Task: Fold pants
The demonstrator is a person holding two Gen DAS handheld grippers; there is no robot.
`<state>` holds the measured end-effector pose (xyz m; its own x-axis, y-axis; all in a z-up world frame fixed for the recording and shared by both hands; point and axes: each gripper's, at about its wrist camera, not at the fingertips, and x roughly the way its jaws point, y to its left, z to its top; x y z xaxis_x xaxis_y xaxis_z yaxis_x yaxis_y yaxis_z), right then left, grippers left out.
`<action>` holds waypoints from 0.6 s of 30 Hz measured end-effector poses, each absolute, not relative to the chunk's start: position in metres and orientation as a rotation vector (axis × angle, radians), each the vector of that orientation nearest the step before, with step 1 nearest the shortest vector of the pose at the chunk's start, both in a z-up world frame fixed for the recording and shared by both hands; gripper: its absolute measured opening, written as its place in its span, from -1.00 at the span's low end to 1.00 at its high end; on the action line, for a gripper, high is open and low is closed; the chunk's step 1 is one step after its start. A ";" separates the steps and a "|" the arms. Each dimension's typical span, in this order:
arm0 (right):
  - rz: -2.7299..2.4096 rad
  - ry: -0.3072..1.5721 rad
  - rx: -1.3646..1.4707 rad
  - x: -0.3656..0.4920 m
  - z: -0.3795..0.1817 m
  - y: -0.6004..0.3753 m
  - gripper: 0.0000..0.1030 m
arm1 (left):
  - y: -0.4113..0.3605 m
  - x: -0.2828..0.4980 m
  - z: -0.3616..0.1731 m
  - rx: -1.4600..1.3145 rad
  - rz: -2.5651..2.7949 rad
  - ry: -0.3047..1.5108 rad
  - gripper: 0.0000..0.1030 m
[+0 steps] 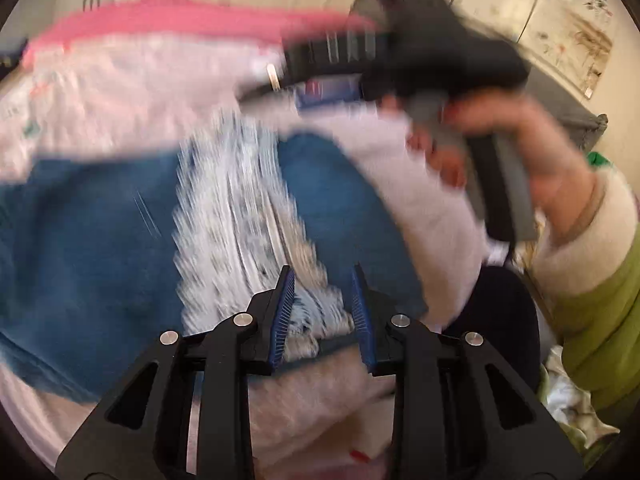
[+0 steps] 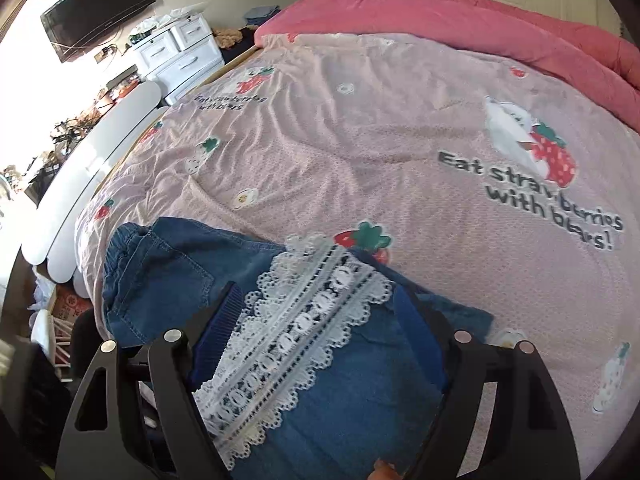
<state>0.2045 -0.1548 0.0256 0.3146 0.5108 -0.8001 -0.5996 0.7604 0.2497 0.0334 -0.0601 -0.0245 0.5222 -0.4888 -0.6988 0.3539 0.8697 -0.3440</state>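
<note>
Blue denim pants (image 2: 168, 280) with a white lace stripe (image 2: 304, 320) lie folded at the near edge of the bed. In the blurred left wrist view, my left gripper (image 1: 322, 280) is narrowed on a bunch of lace and denim (image 1: 312, 332), which fills the gap between its blue pads (image 1: 284, 308). My right gripper (image 2: 320, 304) hovers just above the pants with its jaws wide, one either side of the lace stripe and not gripping the cloth. The left view also shows a hand (image 1: 540, 160) holding that tool's dark body (image 1: 440, 60) over the pants.
A pale pink sheet (image 2: 360, 140) printed with strawberries and bears covers the bed. A pink quilt (image 2: 460, 20) lies along its far side and a white bed board (image 2: 80, 168) along the left edge. Beyond stand white drawers (image 2: 180, 52) and a wall TV (image 2: 100, 8). A black chair (image 1: 500, 312) stands near me.
</note>
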 end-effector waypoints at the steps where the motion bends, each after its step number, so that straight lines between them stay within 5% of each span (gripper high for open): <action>1: 0.743 1.027 -0.107 0.206 0.022 -0.149 0.50 | -0.065 0.033 -0.038 -0.151 -0.512 0.937 -0.58; 10: 0.792 1.035 -0.125 0.206 0.022 -0.124 0.50 | -0.054 0.028 -0.034 -0.184 -0.514 0.910 -0.58; 11: 0.799 1.026 -0.135 0.204 0.027 -0.121 0.50 | -0.049 0.025 -0.025 -0.173 -0.499 0.881 -0.52; 13: 0.810 1.018 -0.149 0.203 0.031 -0.116 0.50 | -0.037 0.021 -0.013 -0.161 -0.455 0.844 0.09; 18: 0.852 1.000 -0.191 0.200 0.040 -0.097 0.53 | 0.007 0.008 0.003 -0.156 -0.284 0.804 0.31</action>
<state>0.1998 -0.0968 0.0395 0.2564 0.5406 -0.8013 -0.7055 0.6713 0.2271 0.0078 0.0074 0.0028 0.6588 -0.3085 -0.6861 0.1904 0.9507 -0.2446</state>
